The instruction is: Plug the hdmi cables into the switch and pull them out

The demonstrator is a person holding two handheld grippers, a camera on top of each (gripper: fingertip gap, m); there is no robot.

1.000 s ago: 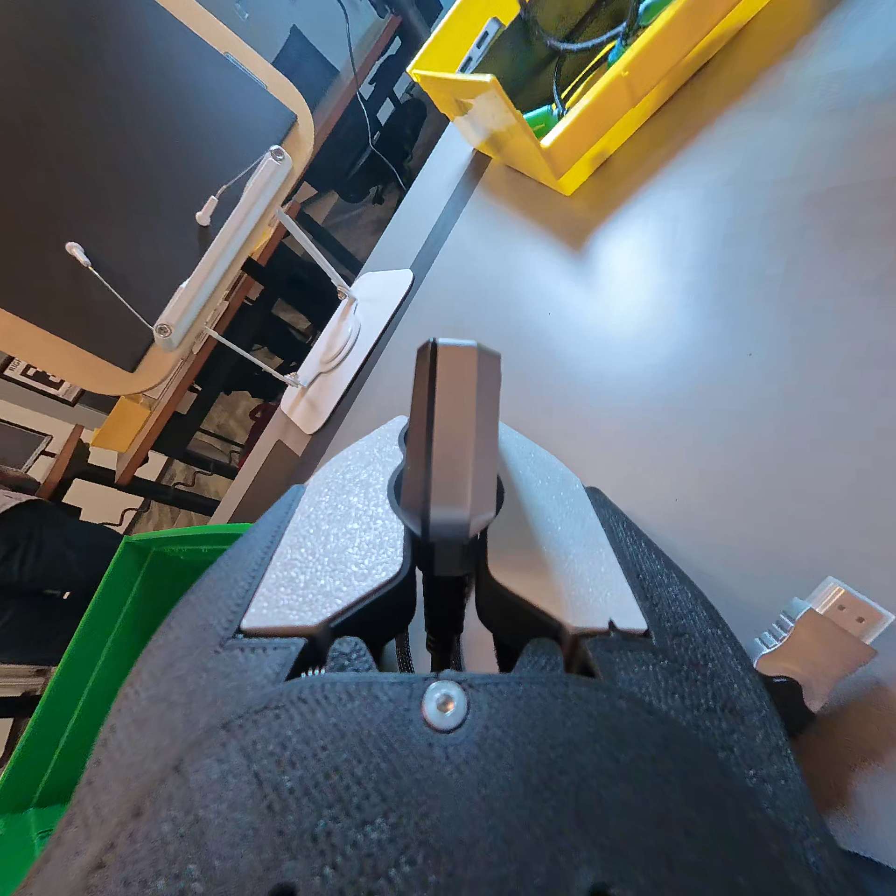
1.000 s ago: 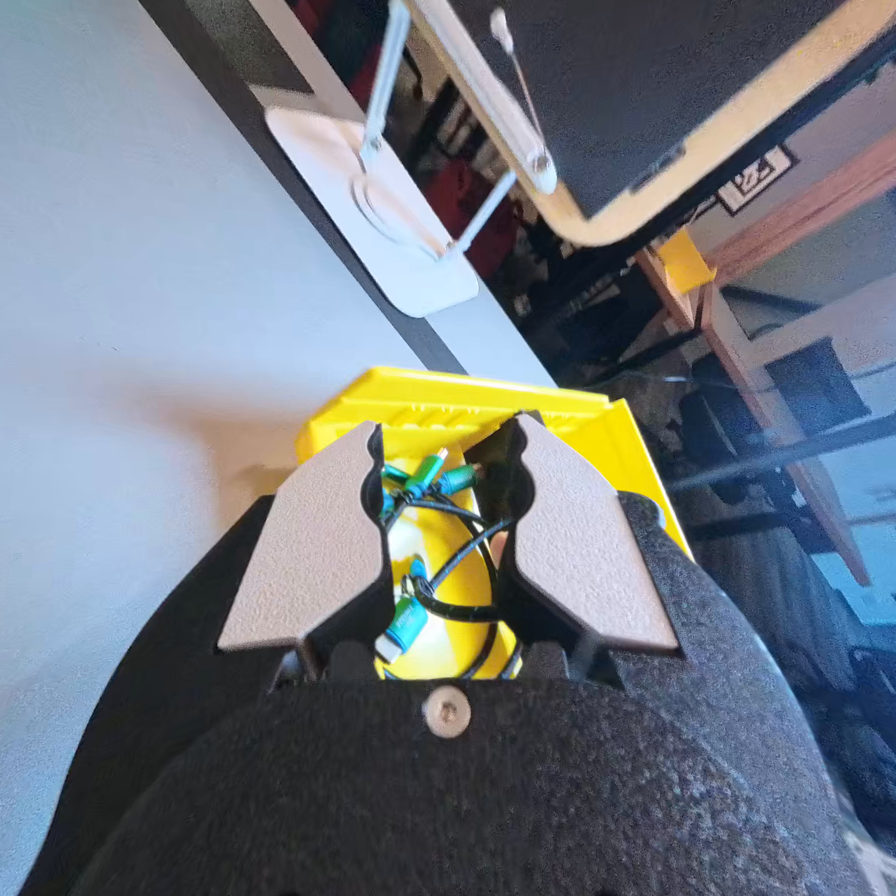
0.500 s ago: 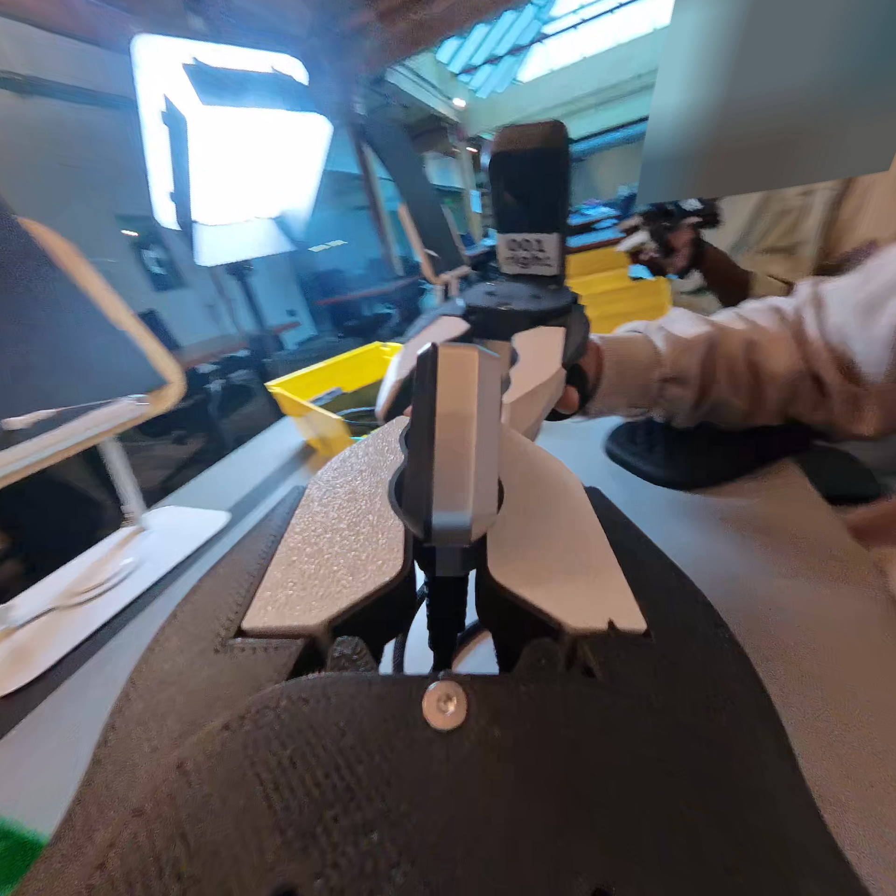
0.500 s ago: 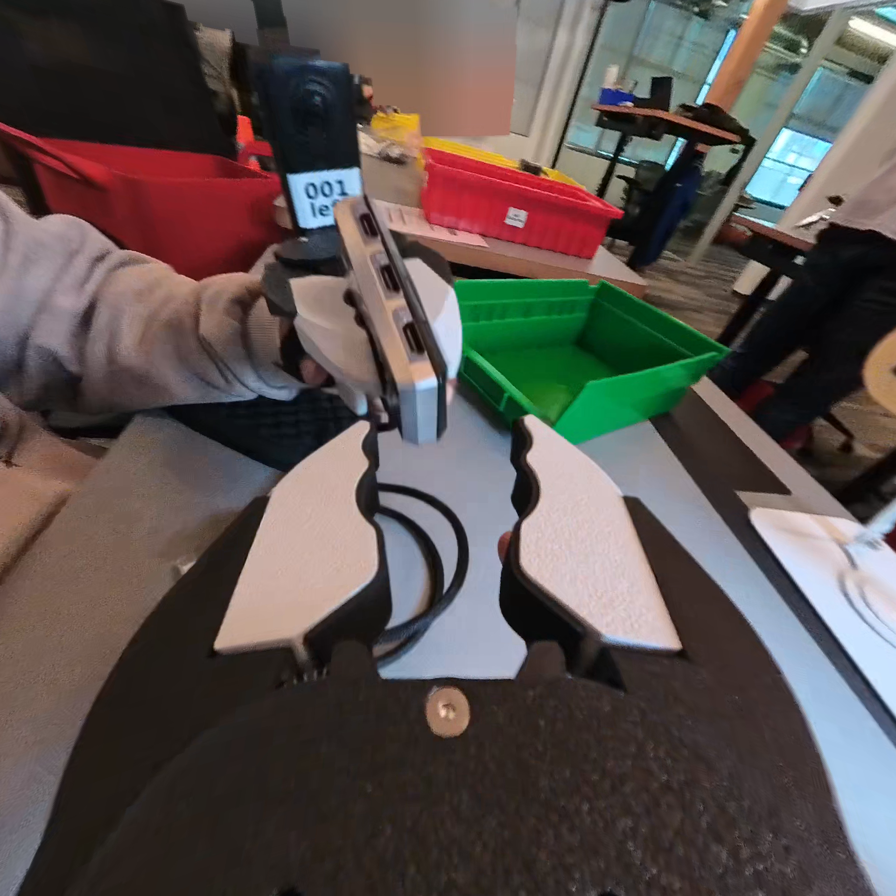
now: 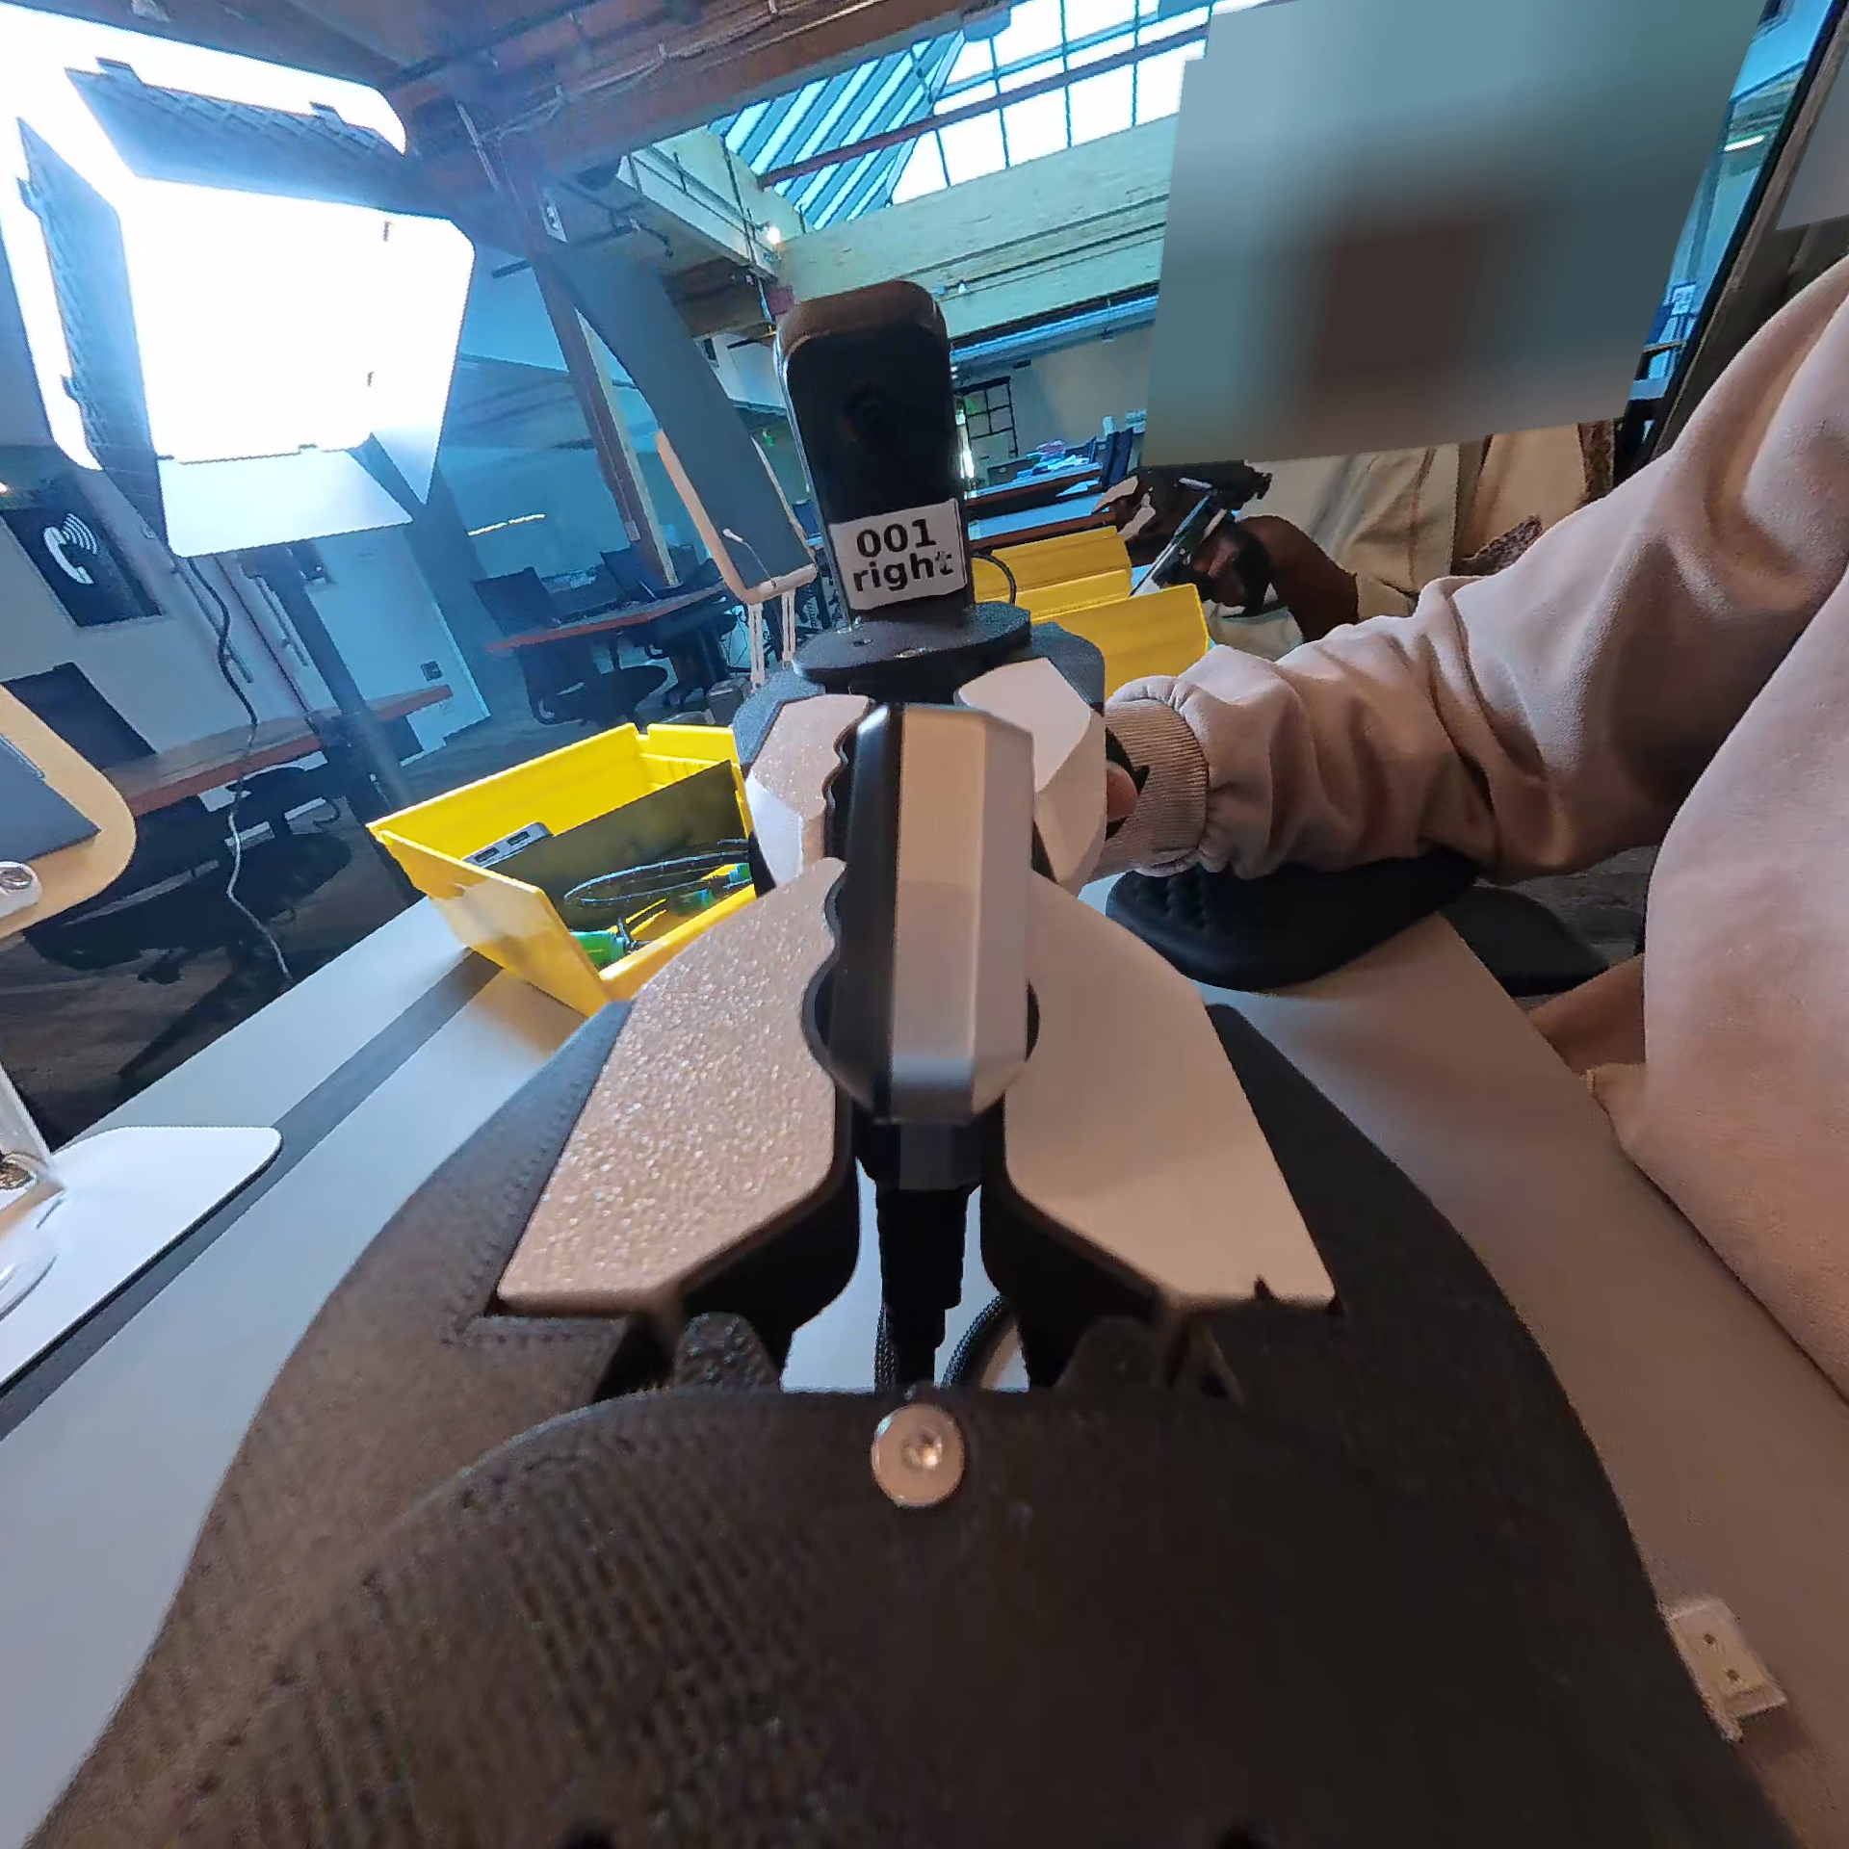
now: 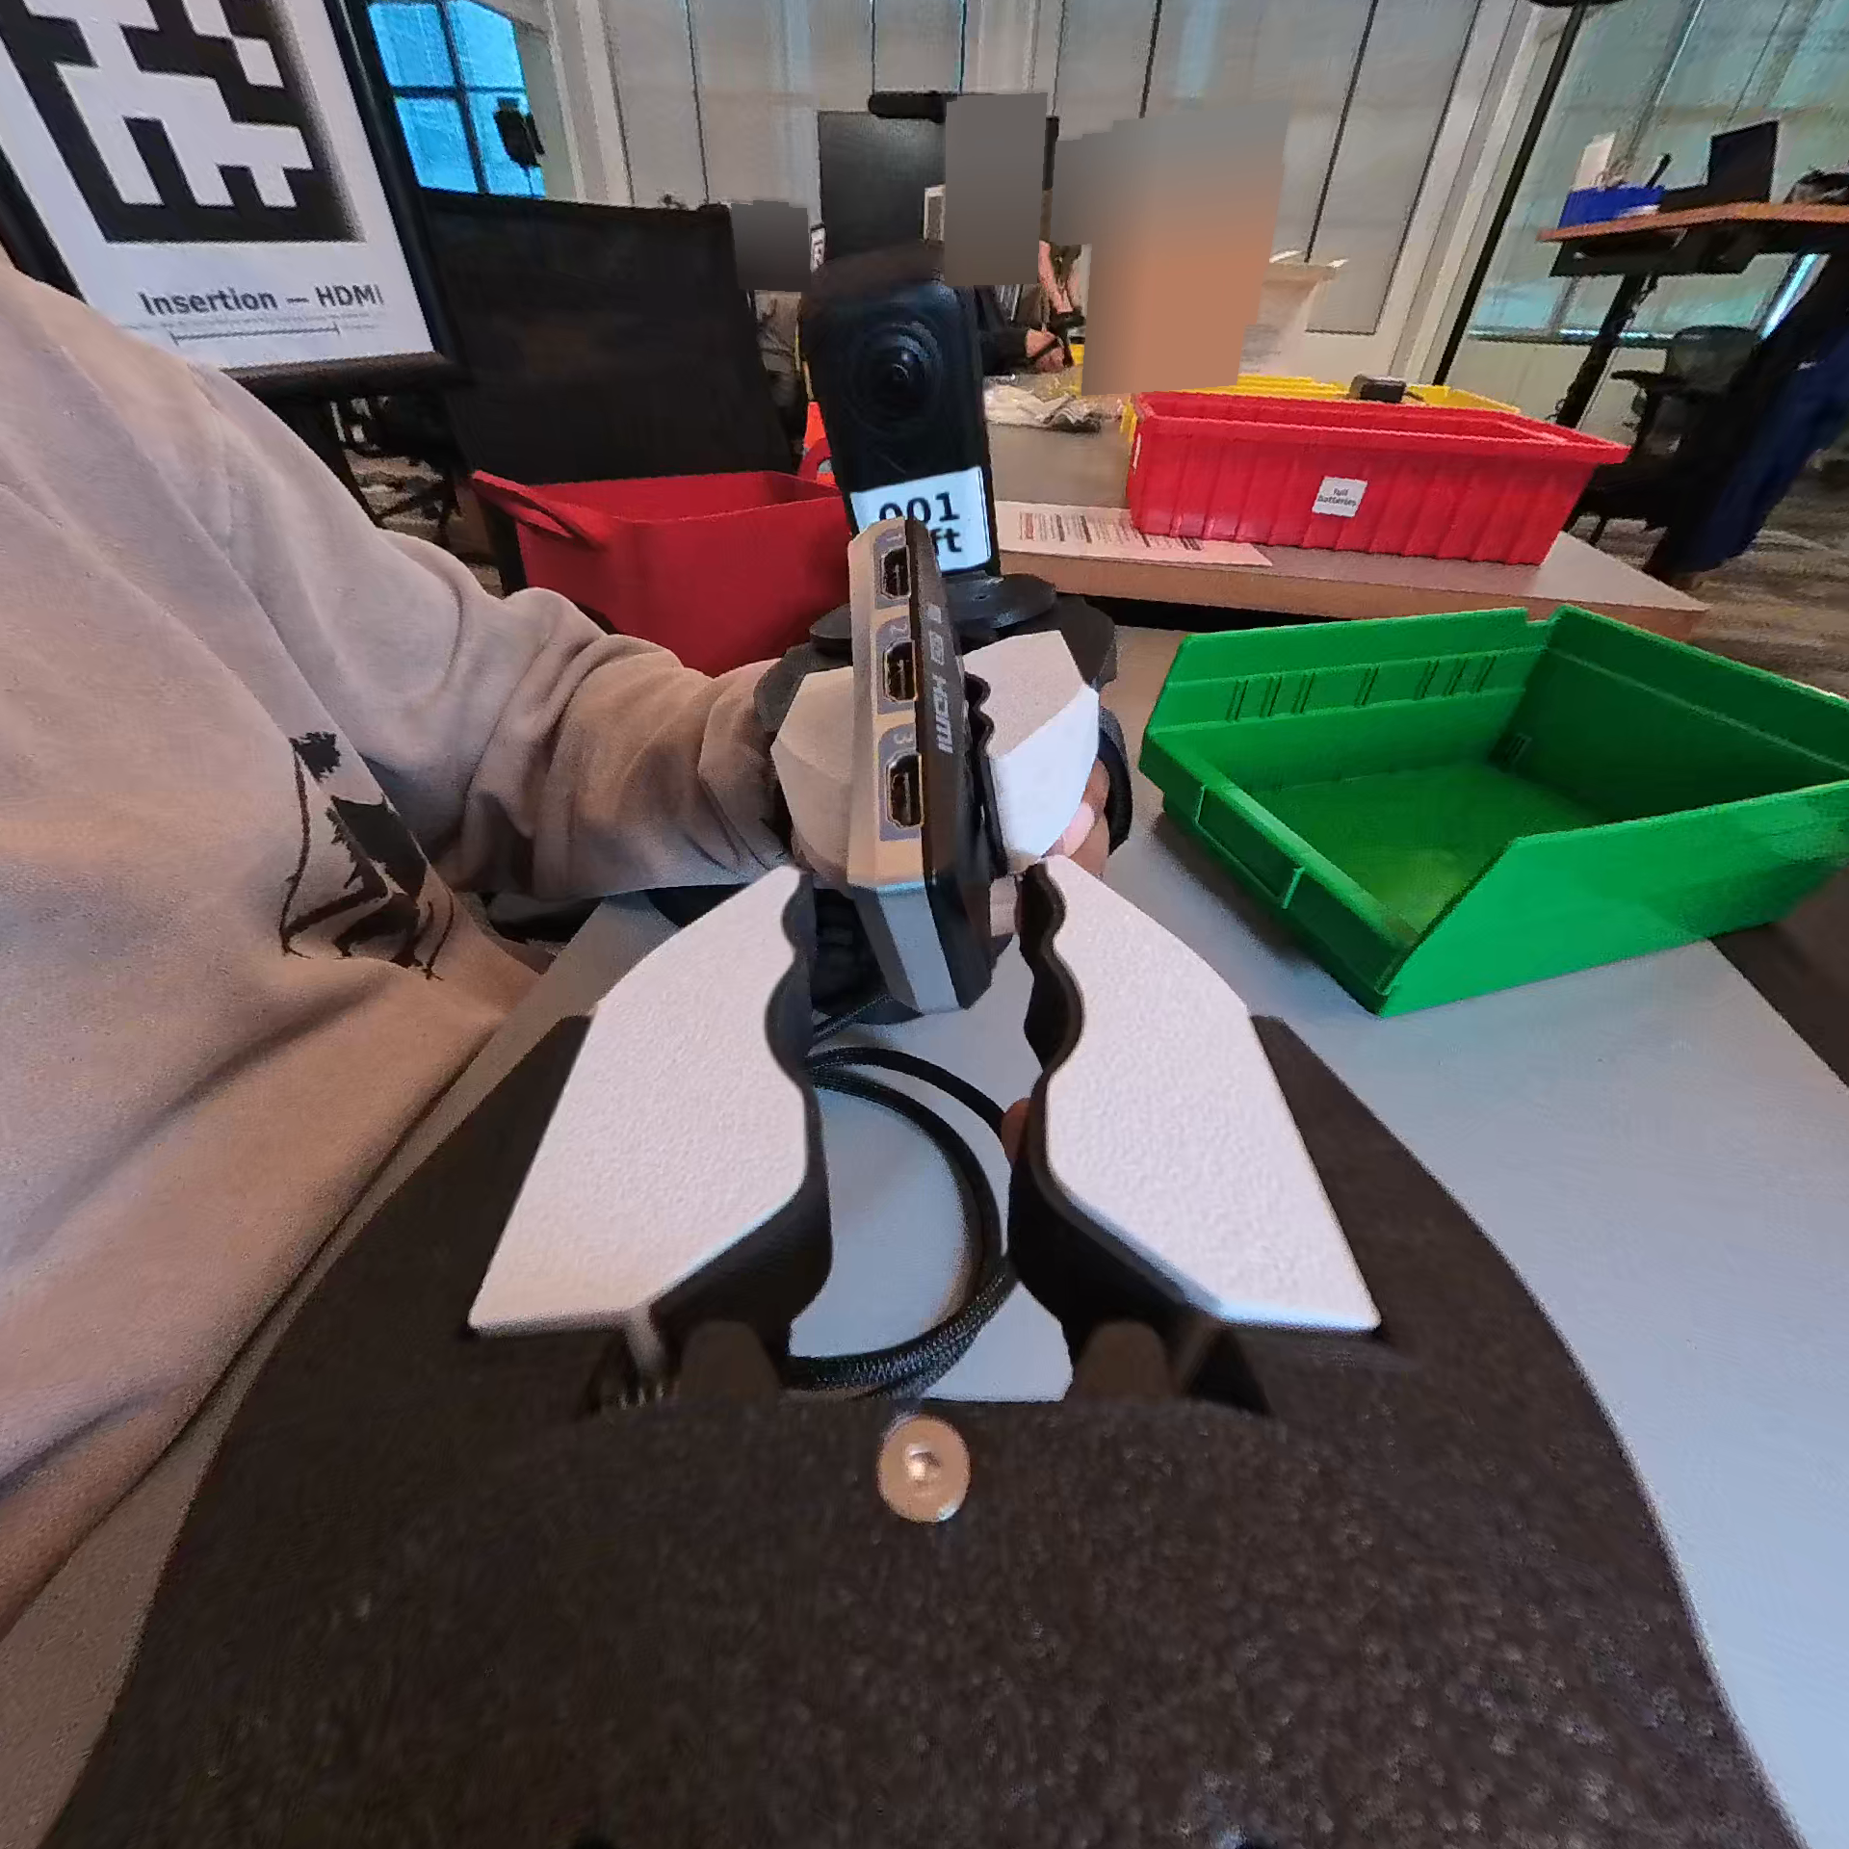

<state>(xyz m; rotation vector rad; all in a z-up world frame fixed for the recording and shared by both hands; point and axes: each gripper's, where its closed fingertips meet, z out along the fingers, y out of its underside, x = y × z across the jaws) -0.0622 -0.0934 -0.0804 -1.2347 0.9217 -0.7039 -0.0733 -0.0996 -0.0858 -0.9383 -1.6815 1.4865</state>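
Observation:
The HDMI switch (image 5: 951,900), a silver and black slab, stands upright above the grey table, and my left gripper (image 5: 931,900) is shut on it. A black braided cable (image 5: 910,1281) runs from its near end. In the right wrist view the switch (image 6: 905,740) shows three empty ports, held by the left gripper (image 6: 931,760). My right gripper (image 6: 915,880) is open, its fingertips on either side of the switch's lower end. The braided cable (image 6: 951,1251) loops on the table below. The right gripper (image 5: 926,780) faces the left one. No loose cable plug is in view.
A green bin (image 6: 1501,800) stands on the table to the right gripper's right. A yellow bin (image 5: 560,850) with cables sits at the table's far edge. A lamp base (image 5: 120,1191), a black pad (image 5: 1281,920), red bins (image 6: 1351,470) and a person's sleeves (image 6: 300,700) are around. The grippers are tip to tip, or close to it.
Both grippers have swung up from looking down at the table to face each other. The right gripper has moved closer, so the switch's end now sits between its open fingertips.

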